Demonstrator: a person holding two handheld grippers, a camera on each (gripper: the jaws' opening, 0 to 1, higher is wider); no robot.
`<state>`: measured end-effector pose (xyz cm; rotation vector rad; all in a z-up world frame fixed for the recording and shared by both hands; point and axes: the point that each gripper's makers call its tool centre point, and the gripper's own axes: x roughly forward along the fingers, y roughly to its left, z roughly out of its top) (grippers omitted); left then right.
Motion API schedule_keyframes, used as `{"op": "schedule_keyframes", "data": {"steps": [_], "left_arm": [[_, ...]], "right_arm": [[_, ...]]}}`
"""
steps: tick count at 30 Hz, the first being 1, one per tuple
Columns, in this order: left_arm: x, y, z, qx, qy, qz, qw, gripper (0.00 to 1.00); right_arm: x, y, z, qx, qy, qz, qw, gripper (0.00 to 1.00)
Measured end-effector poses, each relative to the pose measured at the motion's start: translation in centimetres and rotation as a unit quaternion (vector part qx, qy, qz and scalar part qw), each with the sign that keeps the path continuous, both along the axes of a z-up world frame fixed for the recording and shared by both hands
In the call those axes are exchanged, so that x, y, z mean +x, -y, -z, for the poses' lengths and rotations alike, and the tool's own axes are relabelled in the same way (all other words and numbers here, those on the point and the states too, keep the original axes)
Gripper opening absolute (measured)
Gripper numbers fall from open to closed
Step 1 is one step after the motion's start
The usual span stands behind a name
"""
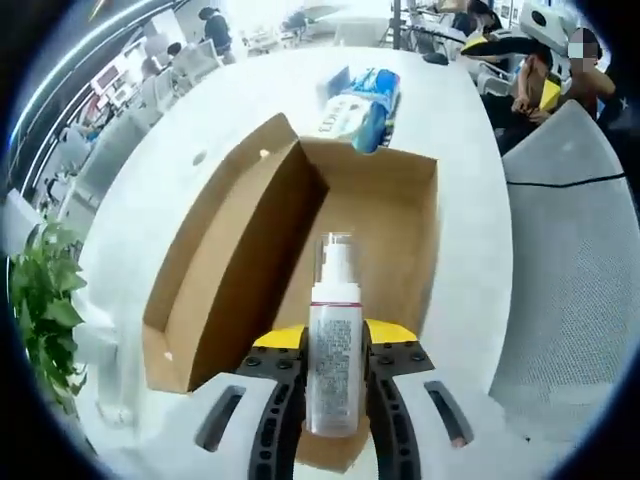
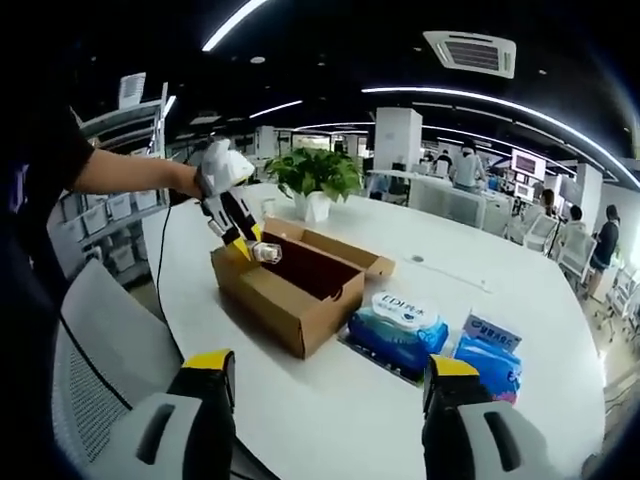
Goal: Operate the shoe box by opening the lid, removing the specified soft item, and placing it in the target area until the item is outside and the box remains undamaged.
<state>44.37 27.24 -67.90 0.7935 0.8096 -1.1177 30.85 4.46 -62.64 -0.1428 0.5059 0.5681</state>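
Over the open box [image 1: 300, 250], my left hand-held gripper [image 1: 333, 390] pinches a white pump bottle [image 1: 334, 340] between its jaws, held above the near end of the bare cardboard interior.

Box: brown cardboard, lid folded out to one side, standing on the white desk [image 1: 210, 110]; no damage seen from either view.

Soft items: two blue tissue packs [image 2: 402, 325] lie on the desk just beside the box, already outside it. Whether one of them is the specified item I cannot tell for sure.

Right hand-held gripper [image 2: 330, 400]: jaws spread wide, holding nothing, well back from the box.

Step in hand, as I judge it: lid opened, box being emptied; the bottle is the piece in transit.

Next move calls for carrying the bottle past the box wall without striking it, then setting it upright on the desk near the packs.
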Motion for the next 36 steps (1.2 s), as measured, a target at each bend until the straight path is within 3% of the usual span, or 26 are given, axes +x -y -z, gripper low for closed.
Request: {"op": "schedule_keyframes", "data": {"steps": [18,36], "left_arm": [[-3.4,4.3,-2.7,-0.048,0.008,0.041,0.9980,0.20],[-5.9,6.6,-3.3,-0.057,-0.002,0.085,0.9947,0.20]], "right_arm": [[0.0,-1.3,-0.7,0.005,0.016,-0.022,0.9996,0.71],[0.2,-2.9,-1.3,0.013,0.021,-0.048,0.9985,0.67]]}}
